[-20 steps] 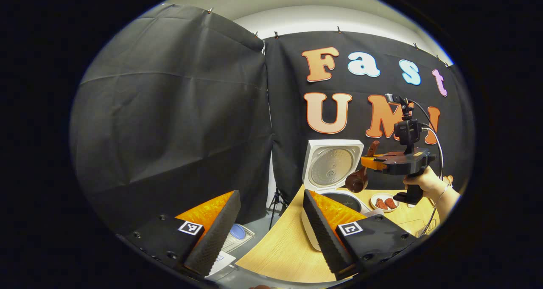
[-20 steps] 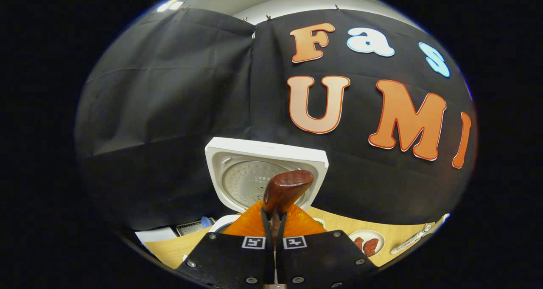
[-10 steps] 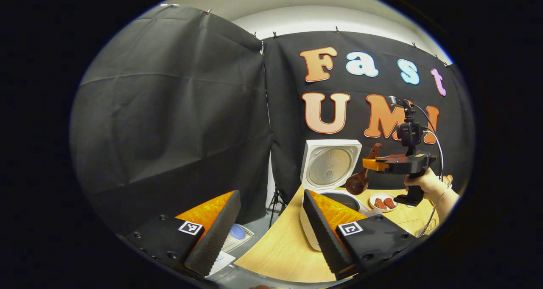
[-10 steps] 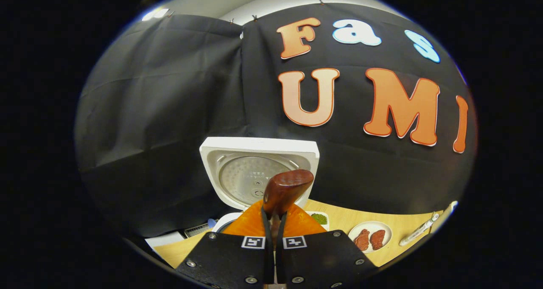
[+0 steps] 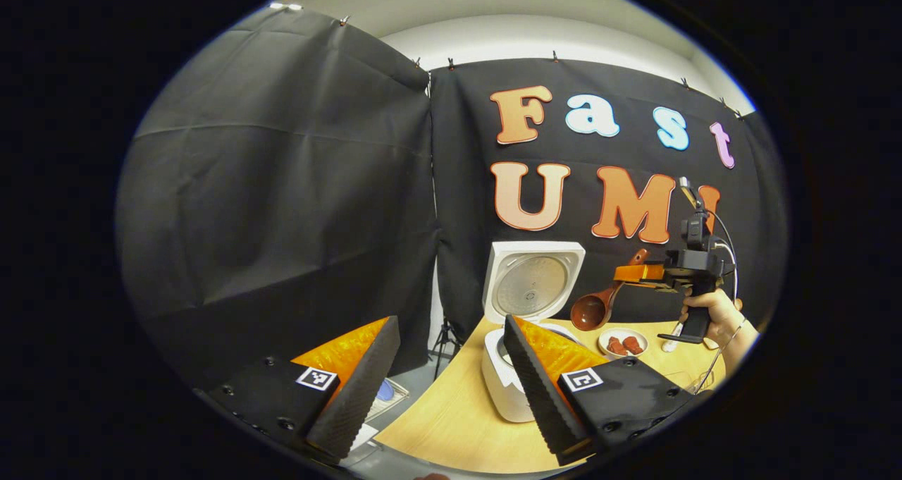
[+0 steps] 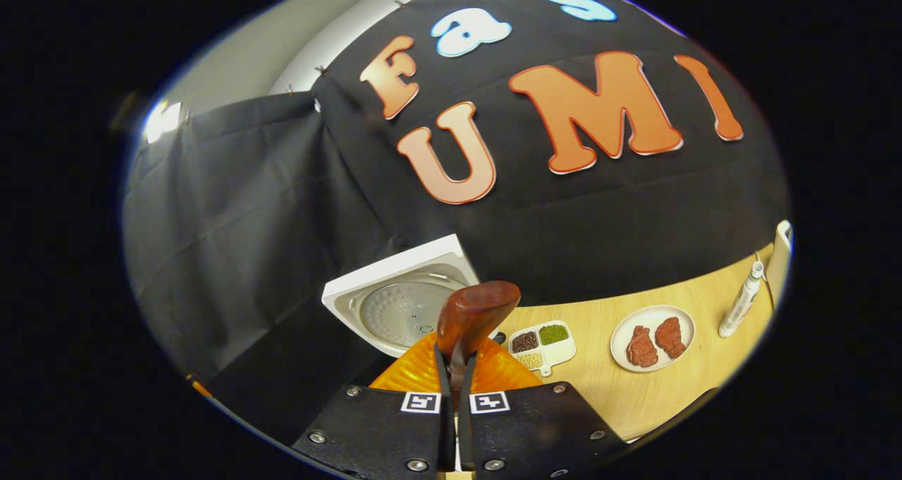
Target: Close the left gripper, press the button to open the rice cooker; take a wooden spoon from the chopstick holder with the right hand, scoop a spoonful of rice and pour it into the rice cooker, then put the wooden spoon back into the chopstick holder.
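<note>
Wooden and dark brown, the round-bowled spoon point(image 6: 473, 314) is clamped in the right gripper point(image 5: 638, 273) beside the lid-up white rice cooker point(image 5: 525, 325), return pending; the left gripper point(image 5: 447, 385) gapes empty.

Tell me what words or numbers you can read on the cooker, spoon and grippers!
On the rice cooker lid: tiny marks on the inner plate, too small to read.
On the wooden spoon: no text.
On the left hand-held gripper: marker squares, black-and-white patterns, no words.
On the white tube: too small to read.
</note>
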`<state>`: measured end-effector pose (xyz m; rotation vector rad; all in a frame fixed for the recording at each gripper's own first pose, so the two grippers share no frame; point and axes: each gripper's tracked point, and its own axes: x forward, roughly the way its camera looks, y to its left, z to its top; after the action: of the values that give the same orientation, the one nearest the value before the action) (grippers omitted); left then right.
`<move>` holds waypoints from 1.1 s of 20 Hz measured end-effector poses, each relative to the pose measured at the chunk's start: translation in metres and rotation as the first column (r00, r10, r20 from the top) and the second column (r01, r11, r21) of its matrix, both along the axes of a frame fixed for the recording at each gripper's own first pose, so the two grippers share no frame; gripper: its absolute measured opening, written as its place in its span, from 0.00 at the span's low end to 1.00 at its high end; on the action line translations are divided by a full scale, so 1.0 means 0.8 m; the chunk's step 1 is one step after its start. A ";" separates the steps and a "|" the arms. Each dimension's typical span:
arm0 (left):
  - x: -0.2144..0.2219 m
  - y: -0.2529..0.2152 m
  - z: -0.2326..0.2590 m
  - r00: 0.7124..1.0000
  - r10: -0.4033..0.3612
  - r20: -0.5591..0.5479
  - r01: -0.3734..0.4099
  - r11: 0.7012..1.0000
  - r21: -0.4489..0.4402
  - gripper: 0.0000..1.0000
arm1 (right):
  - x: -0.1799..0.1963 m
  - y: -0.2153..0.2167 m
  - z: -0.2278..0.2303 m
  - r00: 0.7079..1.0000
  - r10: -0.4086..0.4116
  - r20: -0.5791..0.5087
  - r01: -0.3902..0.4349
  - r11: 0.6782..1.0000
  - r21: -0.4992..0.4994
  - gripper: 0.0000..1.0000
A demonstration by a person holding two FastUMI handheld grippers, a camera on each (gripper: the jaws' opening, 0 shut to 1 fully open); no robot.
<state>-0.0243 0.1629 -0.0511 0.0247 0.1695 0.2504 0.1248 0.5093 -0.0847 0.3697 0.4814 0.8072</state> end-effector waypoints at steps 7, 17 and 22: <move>0.012 -0.043 0.010 0.995 -0.095 0.020 0.095 0.995 -0.003 1.00 | 0.027 -0.133 0.008 0.973 -0.178 -0.150 0.197 0.973 0.121 0.01; 0.015 -0.092 0.013 0.979 -0.196 0.064 0.200 0.977 -0.071 0.98 | 0.029 -0.345 -0.015 0.889 -0.404 -0.217 0.438 0.889 0.138 0.01; 0.017 -0.108 0.010 0.973 -0.220 0.064 0.225 0.971 -0.080 1.00 | 0.012 -0.446 -0.047 0.824 -0.517 -0.233 0.547 0.833 0.086 0.01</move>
<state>-0.0105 0.0766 -0.0433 -0.0491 0.1216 0.0194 0.1347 0.1526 -0.1226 0.6965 0.4733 0.2538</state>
